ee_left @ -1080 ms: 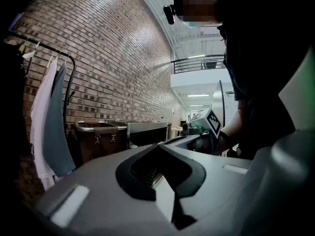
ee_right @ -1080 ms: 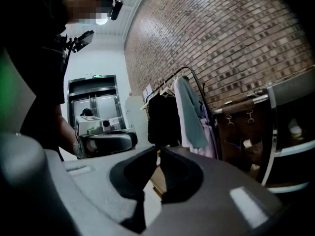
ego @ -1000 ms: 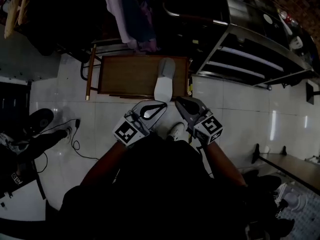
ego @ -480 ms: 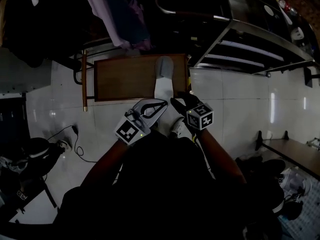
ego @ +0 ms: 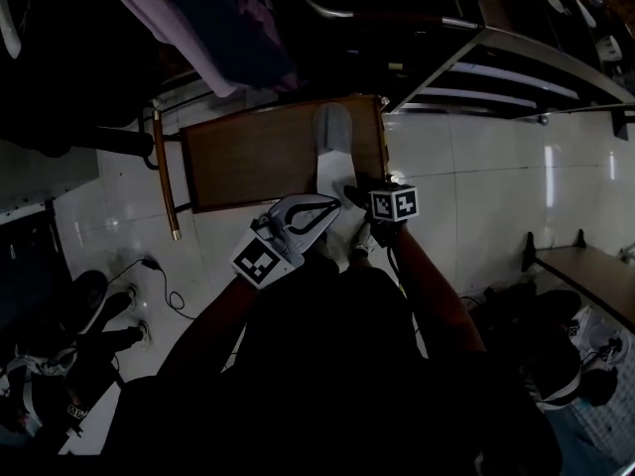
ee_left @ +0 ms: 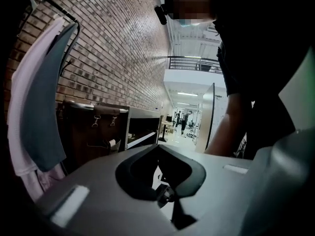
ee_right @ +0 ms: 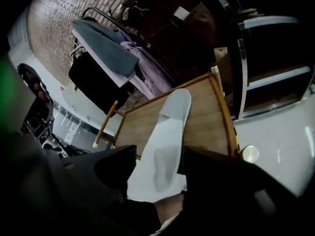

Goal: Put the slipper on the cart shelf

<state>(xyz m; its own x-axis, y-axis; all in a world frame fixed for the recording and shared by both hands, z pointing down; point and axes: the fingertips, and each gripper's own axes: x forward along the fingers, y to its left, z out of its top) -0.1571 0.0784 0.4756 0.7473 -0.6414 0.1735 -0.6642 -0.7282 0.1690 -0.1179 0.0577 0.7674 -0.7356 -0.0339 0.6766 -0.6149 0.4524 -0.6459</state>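
A pale grey slipper [ego: 330, 152] lies lengthwise on the brown wooden cart shelf [ego: 248, 152], toe at the far side and heel hanging over the near edge. My right gripper [ego: 349, 196] sits low at that heel. Its jaws have just been opening and now stand apart on either side of the slipper [ee_right: 167, 136], not pressing it. The right gripper [ee_right: 156, 170] points down along the shelf [ee_right: 209, 117]. My left gripper [ego: 322, 211] hovers just left of the heel, tips together, with nothing in it [ee_left: 165, 193].
Clothes [ego: 198, 38] hang on a rack behind the cart. A metal shelving unit [ego: 516, 67] stands at the right. The cart's handle bar [ego: 164, 172] runs along its left side. Cables and a socket [ego: 149, 276] lie on the white tiled floor; a low bench [ego: 585, 271] is at the right.
My right gripper has dropped and rolled toward the slipper's heel, and its jaws have spread. The left gripper has shifted a little forward and down. The slipper has stayed on the shelf.
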